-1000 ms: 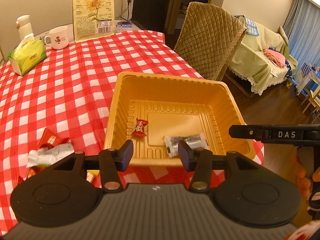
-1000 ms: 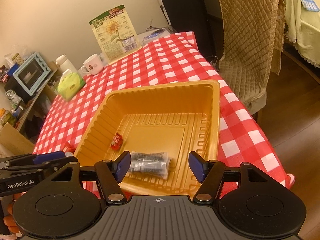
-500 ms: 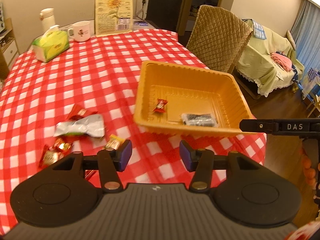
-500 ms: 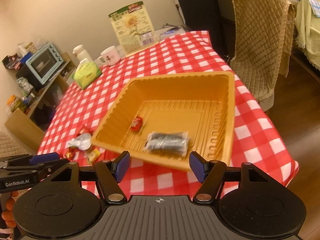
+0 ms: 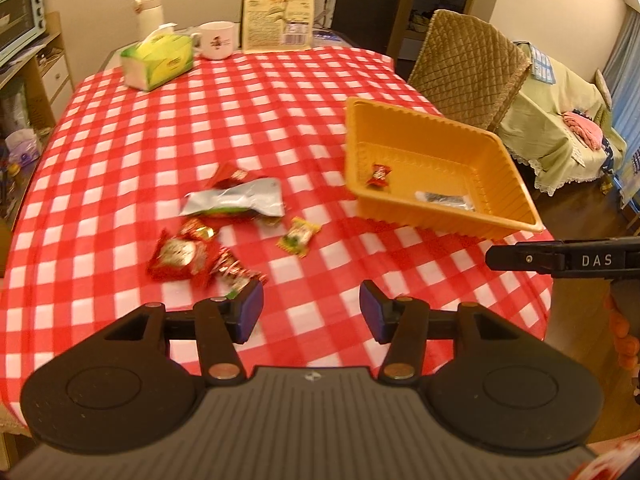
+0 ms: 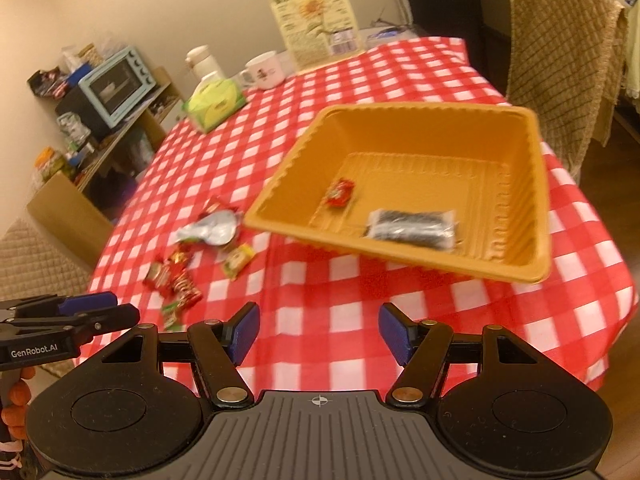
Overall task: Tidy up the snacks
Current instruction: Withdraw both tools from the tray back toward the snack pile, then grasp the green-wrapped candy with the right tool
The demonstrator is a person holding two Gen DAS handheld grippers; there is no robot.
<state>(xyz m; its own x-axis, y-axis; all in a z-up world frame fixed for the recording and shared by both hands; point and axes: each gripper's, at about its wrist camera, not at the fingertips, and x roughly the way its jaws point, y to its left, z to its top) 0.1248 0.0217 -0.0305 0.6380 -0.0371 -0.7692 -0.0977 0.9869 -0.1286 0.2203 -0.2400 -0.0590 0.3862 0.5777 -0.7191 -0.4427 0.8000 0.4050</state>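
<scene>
An orange plastic tray (image 5: 516,184) (image 6: 536,184) sits on the red checked tablecloth near the table's right edge. It holds a small red candy (image 5: 378,175) (image 6: 339,194) and a dark packet (image 5: 444,199) (image 6: 412,229). Left of the tray lie loose snacks: a silver pouch (image 5: 236,200) (image 6: 210,230), a yellow-green candy (image 5: 299,237) (image 6: 239,259) and several red wrappers (image 5: 180,256) (image 6: 174,276). My left gripper (image 5: 311,312) is open and empty, above the table's near edge. My right gripper (image 6: 319,334) is open and empty, in front of the tray.
At the table's far end stand a green tissue box (image 5: 158,62) (image 6: 214,104), a white mug (image 5: 216,40) (image 6: 264,70), a white flask (image 5: 149,8) and a sunflower seed bag (image 5: 280,4) (image 6: 314,14). A quilted chair (image 5: 468,68) (image 6: 560,56) stands behind the tray.
Both grippers have pulled back and away from the tray, still open. The loose snacks left of the tray have come into full view. The tray's contents have not moved.
</scene>
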